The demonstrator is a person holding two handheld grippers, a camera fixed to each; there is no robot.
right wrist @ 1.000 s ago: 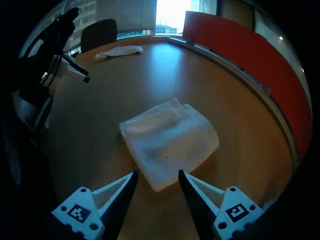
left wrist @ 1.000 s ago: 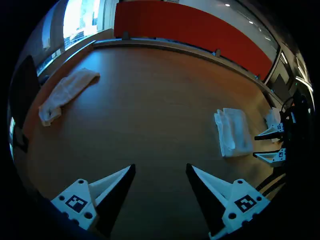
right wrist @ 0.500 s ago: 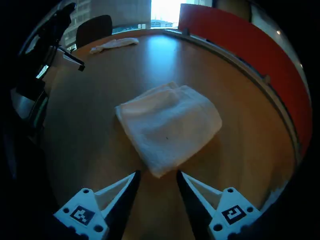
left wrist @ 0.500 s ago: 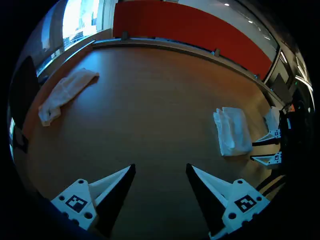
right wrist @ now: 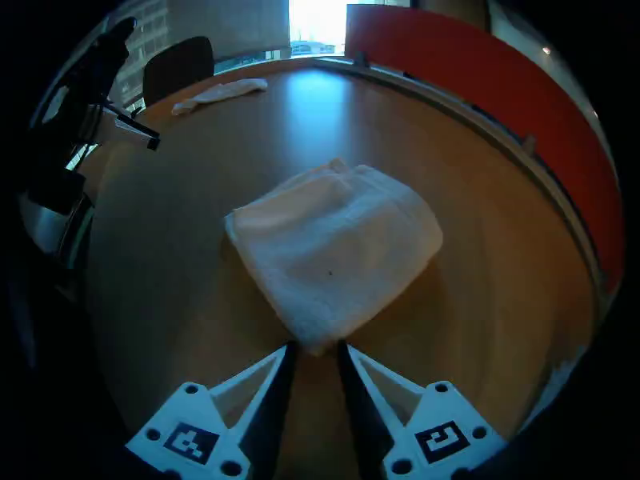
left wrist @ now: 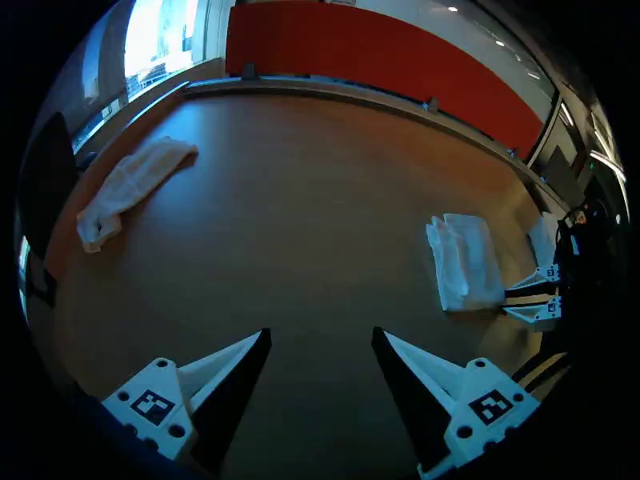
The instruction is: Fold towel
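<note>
- Wood table [left wrist: 304,184] spans the left gripper view; at its upper left a crumpled towel [left wrist: 120,192] lies near the edge, beside a dark chair [left wrist: 48,176] mostly lost in shadow
- Bottom centre, the left gripper [left wrist: 320,332] hangs over bare tabletop, fingers wide apart and holding nothing
- At right the folded towel [left wrist: 464,260] lies flat; the right gripper [left wrist: 506,299] meets its near corner at the dim right edge, and whatever is behind it is too dark to make out
- In the right gripper view the left gripper is a dark silhouette at upper left, its fingers hard to read
- At centre the folded towel's near corner pokes between the right gripper's fingertips, which stand close together with a slim gap; whether they pinch the cloth I cannot tell
- A red panel [right wrist: 496,88] curves along the right, cut off at the edge
</note>
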